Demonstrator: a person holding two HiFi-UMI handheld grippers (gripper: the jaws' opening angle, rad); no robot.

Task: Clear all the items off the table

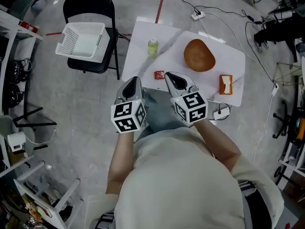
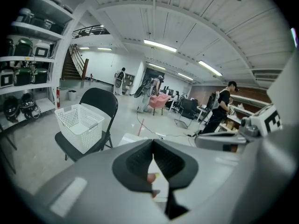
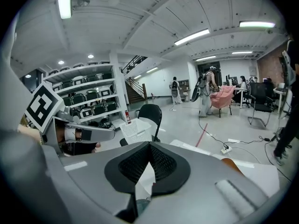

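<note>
White desk [image 1: 143, 37] ahead of you carries a small green-capped bottle [image 1: 152, 46], a brown domed object [image 1: 199, 55], a red packet [image 1: 159, 75] and an orange packet [image 1: 226, 84]. Your left gripper [image 1: 133, 81] and right gripper [image 1: 174, 78] hover at its near edge, both sets of fingers clenched on nothing. A white basket [image 1: 83, 41] sits on a black chair [image 1: 93, 4] to the left, beside the desk.

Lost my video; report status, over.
Shut, empty: left hand-held gripper, right hand-held gripper. Table holds bottle, red packet, brown round item, orange packet. Nothing blocks them.
</note>
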